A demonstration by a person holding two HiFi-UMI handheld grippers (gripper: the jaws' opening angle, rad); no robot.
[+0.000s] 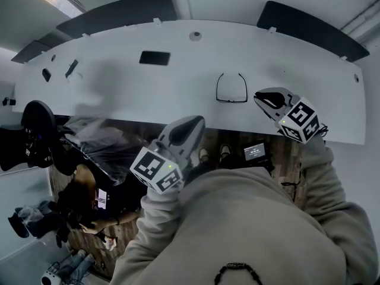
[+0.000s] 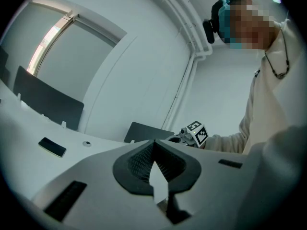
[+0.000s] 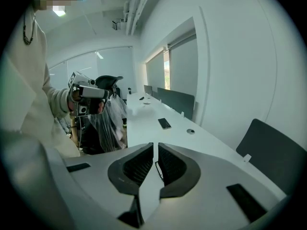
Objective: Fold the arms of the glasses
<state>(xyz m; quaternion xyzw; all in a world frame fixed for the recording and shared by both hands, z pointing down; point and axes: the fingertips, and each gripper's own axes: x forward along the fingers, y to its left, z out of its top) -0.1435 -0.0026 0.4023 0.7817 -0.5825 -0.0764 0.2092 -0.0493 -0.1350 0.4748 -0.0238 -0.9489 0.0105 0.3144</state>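
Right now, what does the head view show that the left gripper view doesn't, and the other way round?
Head view only: the glasses, arms unfolded. Left gripper view only: the jaws of the left gripper, together and empty. Both: the white desk, the black phone, the desk grommet and the right gripper.

Long white desk [image 1: 178, 88] with dark divider panels [image 1: 119, 13], white walls [image 2: 144, 80]

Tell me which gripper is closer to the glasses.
The right gripper: it is over the table beside the glasses, while the left gripper sits back at the table's near edge.
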